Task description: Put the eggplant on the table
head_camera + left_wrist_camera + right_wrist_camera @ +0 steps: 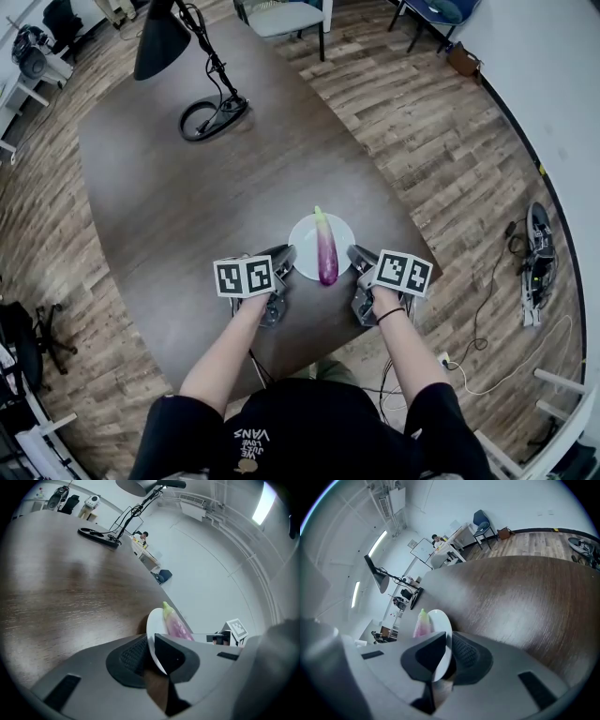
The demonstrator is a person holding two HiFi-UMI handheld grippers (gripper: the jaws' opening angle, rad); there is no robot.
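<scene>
The left tool is clamped on the left rim of the white plate, and the right tool on its right rim. The purple eggplant lies on the plate, at the desk's near edge. The person's shirt reads "VANS".

- My table is dark wood grain, smooth, with a dull sheen.
- The plate, lower centre, is white, smooth and glossy.
- The eggplant has shiny purple skin.
- My left gripper and right gripper are matt grey plastic; their pads are black and finely ribbed.
- The floor is wood plank.
</scene>
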